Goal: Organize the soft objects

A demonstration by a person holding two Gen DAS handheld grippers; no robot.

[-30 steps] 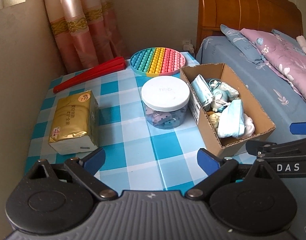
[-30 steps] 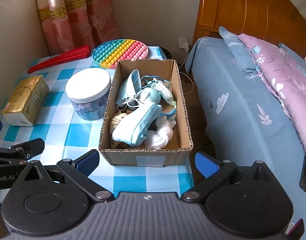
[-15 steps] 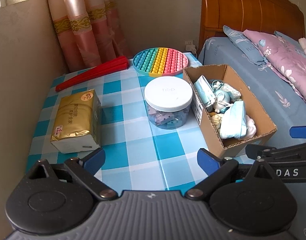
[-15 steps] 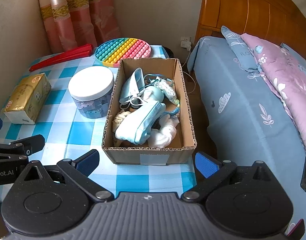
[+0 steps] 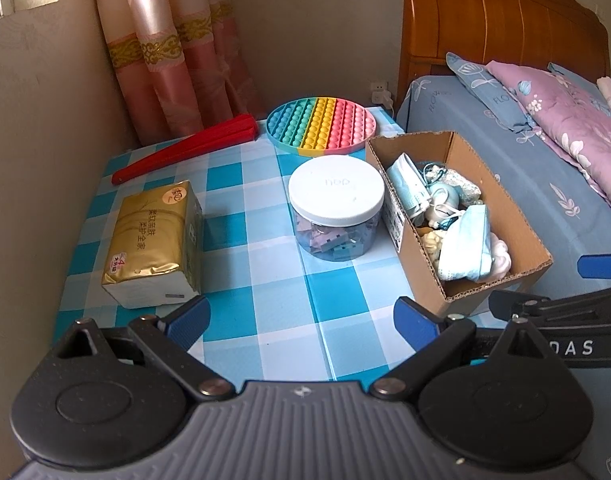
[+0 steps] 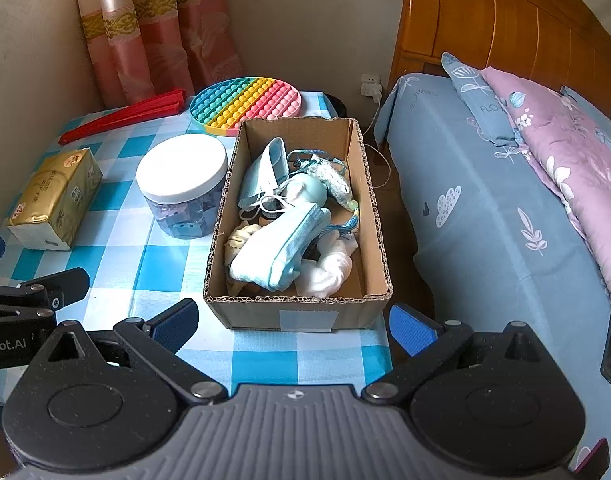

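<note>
1. The bed (image 6: 485,216) is lying along the right side, its blue sheet hanging close to the table's right edge, with only a narrow strip of floor showing between them.
2. The table (image 5: 261,296), covered in blue check cloth, is sitting in the corner, walls closing in its left and far sides; the widest bare cloth is lying at the near edge, in front of you.
3. The cardboard box (image 6: 369,200) is sitting at the table's right edge, its near end close to the front edge, its left wall just beside the jar.
4. The rainbow pop-it disc (image 5: 320,125) is lying at the far edge, just behind the box, and a red folded fan (image 5: 185,147) is lying beside it.
5. The gold tissue pack (image 5: 153,240) is resting near the left edge, well apart from the white-lidded jar (image 5: 336,208).
6. The soft things are piling up inside the box: blue face masks (image 6: 283,248), a white scrunchie (image 6: 329,272) and tangled cords.
7. You are holding your left gripper (image 5: 301,320) with fingers spread wide over bare cloth, gripping nothing.
8. You are holding your right gripper (image 6: 291,326) with fingers spread at the box's near end, gripping nothing.
</note>
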